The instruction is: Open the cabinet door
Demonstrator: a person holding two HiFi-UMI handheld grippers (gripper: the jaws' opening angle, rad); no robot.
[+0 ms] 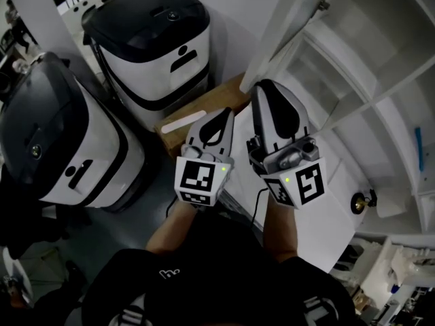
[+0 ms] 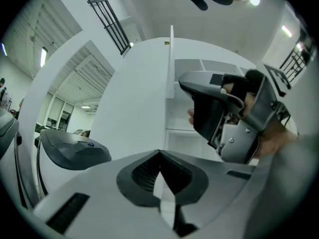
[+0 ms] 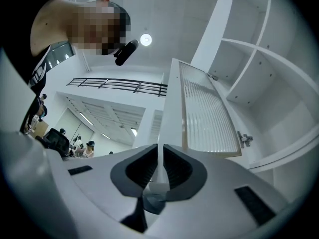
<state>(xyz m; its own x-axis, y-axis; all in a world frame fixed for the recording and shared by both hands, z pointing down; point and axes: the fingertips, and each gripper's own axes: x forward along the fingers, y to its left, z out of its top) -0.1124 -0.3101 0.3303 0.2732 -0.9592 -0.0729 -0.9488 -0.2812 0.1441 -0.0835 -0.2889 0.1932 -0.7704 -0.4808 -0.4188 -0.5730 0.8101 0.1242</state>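
Looks mid-pull: door (image 3: 172, 108) already off the cabinet (image 3: 279, 78), upright at centre frame, shelves to the right. Right tongs (image 3: 162, 176) clamped on its free edge; left tongs (image 2: 162, 183) nearly closed, seemingly pinching the same edge. Next: swing wider without twisting either grip. Counted: one door, two tongs, one knob (image 1: 363, 201), two domed machines (image 1: 146, 39) upper left.

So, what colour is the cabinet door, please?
The door is white with a ribbed panel, clearest in the right gripper view.
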